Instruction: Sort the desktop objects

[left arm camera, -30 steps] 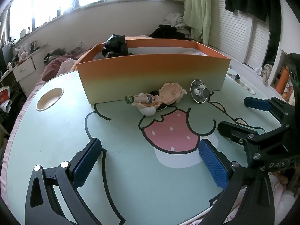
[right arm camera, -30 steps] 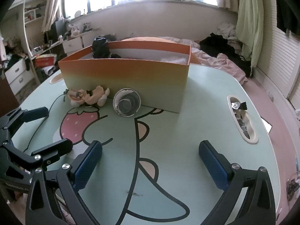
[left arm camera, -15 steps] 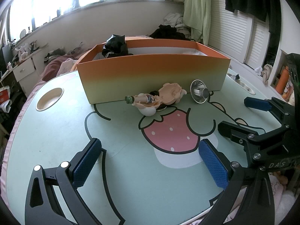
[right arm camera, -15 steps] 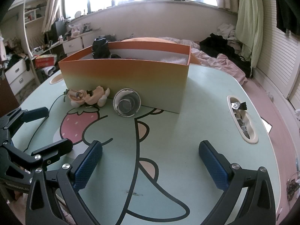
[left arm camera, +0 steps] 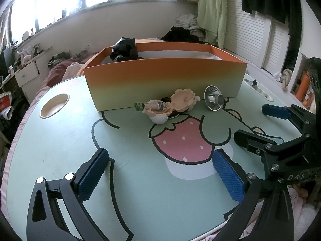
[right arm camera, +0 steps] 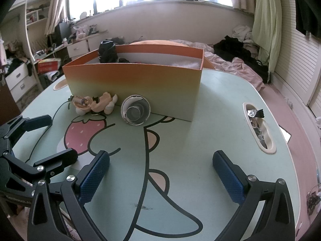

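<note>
An orange-to-green box (left arm camera: 164,80) stands at the far side of the table, also in the right wrist view (right arm camera: 134,84). A black object (left arm camera: 124,49) sits in its left end. A small doll figure (left arm camera: 170,105) lies in front of the box, seen too in the right wrist view (right arm camera: 94,104). A shiny metal cup (left arm camera: 213,100) lies on its side beside the doll, mouth facing the right wrist camera (right arm camera: 135,112). My left gripper (left arm camera: 160,174) is open and empty near the front edge. My right gripper (right arm camera: 160,177) is open and empty, to the right of the left one.
The table (left arm camera: 60,140) has a round cup recess (left arm camera: 54,105) at far left and an oblong slot (right arm camera: 258,128) holding foil wrappers at right. A bed with clothes lies behind the table. Drawers and shelves stand at left.
</note>
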`<move>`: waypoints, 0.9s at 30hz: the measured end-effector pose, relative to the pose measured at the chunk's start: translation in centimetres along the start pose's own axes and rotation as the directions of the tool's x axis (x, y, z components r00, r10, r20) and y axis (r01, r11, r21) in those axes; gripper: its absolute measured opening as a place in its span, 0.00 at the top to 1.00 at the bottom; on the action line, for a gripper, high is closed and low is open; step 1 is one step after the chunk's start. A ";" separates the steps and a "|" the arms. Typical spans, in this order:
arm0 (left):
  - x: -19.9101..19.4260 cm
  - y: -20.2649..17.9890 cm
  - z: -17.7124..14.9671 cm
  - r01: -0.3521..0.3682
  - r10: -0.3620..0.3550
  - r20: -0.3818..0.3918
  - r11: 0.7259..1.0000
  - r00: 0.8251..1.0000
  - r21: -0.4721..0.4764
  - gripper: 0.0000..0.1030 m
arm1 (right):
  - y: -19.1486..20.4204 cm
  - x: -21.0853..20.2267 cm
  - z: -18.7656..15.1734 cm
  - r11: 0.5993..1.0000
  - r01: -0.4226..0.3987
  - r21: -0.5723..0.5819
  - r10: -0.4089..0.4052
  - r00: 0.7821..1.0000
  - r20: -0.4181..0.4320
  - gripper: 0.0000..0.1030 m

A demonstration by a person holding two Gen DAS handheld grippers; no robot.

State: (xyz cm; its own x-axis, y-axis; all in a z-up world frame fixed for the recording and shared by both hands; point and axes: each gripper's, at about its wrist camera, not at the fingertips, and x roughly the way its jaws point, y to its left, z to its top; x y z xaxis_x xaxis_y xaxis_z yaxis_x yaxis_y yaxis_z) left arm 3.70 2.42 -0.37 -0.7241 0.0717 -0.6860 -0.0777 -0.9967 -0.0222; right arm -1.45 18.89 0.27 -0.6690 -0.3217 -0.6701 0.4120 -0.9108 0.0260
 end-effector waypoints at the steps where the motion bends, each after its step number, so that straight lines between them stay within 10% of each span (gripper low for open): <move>1: -0.1 0.0 0.0 0.003 -0.003 0.001 1.000 1.000 -0.001 0.00 | 0.0 0.0 0.0 1.000 0.000 0.001 0.000 1.000 0.002 0.00; 12: -3.7 2.0 1.6 0.063 -0.059 0.142 0.998 0.988 -0.019 0.00 | -0.8 -0.8 0.0 0.999 -0.033 0.035 0.031 0.998 0.045 0.12; 17: -2.7 3.0 3.0 0.068 -0.067 0.100 0.998 0.993 -0.009 0.18 | -1.1 -0.9 0.1 0.997 -0.050 0.052 0.047 0.997 0.057 0.16; 27: 1.4 1.6 5.7 0.115 -0.115 -0.023 0.993 0.993 0.006 0.18 | -1.3 -1.0 0.0 0.996 -0.067 0.060 0.063 0.996 0.064 0.18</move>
State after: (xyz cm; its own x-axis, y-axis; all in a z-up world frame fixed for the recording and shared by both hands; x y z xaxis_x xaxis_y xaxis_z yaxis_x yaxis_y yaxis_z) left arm -1.34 1.14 2.71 -0.6944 0.1852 -0.6954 -0.1650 -0.9815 -0.0965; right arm -1.35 20.37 0.91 -0.6800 -0.3944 -0.6181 0.4182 -0.9011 0.1148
